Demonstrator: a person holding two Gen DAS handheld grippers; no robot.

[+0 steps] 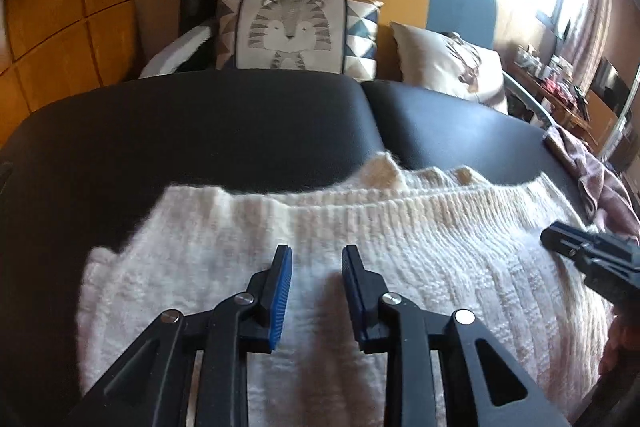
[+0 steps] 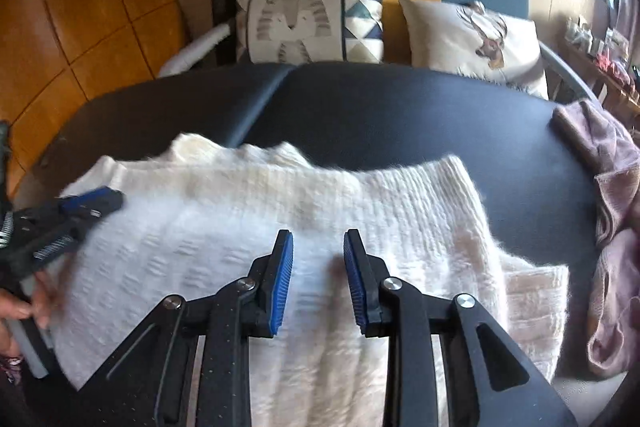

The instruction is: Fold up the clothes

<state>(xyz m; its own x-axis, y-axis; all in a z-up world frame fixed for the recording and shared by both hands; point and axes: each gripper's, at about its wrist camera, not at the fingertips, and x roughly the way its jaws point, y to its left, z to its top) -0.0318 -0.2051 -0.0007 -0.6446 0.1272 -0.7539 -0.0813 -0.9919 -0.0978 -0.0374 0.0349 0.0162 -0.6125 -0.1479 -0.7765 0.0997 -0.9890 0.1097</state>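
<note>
Where it lies spread across the near half of a black padded table, a cream knitted sweater shows its ribbed edge toward the far side. The left gripper hangs just above the knit, jaws parted, nothing between them. The right gripper (over the sweater's other side) is likewise released and empty. A mauve garment is heaped at the table's right edge. Beyond stand a tiger cushion and a deer cushion.
</note>
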